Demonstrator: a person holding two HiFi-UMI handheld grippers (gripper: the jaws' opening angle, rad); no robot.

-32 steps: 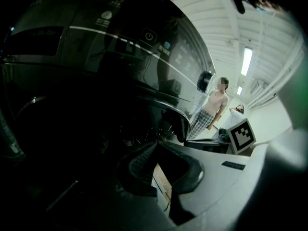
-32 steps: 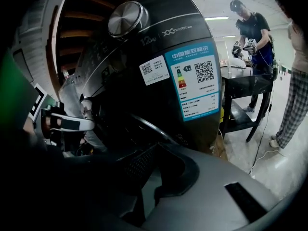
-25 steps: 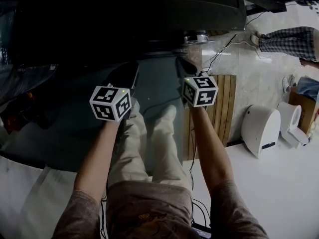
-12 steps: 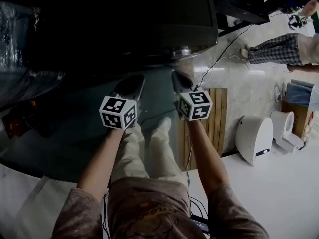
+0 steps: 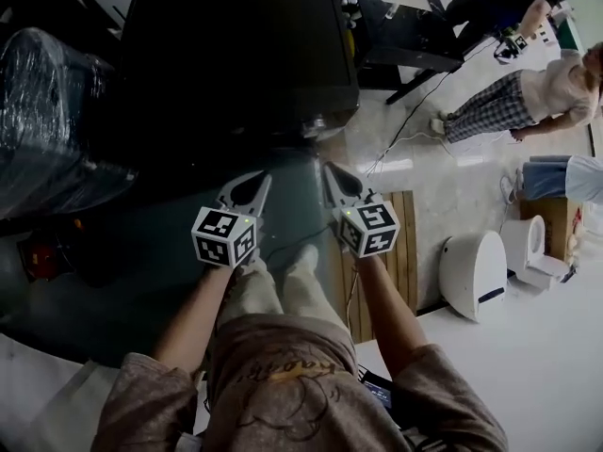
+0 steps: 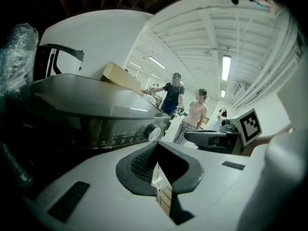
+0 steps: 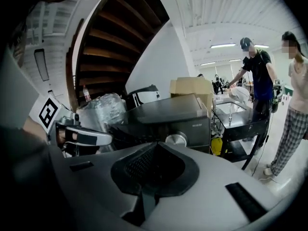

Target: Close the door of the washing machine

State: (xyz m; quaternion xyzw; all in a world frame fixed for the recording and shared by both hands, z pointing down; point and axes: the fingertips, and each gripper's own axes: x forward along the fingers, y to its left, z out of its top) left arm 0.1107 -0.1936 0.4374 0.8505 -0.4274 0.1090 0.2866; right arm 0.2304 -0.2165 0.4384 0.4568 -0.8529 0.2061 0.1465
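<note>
left gripper point(image 5: 252, 188) closed, right gripper point(image 5: 334, 179) closed

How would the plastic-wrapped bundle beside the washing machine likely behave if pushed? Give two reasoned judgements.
The plastic-wrapped bundle probably feels slippery: its film looks glossy and crinkled. It seems bulky beside the washing machine, so it would likely resist a push.

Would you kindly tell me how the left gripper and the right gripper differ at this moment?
The left gripper leans rightward in the head view, the right gripper leftward. The left gripper hangs over greenish floor, the right gripper beside a wooden slatted board. Both are shut and empty.
</note>
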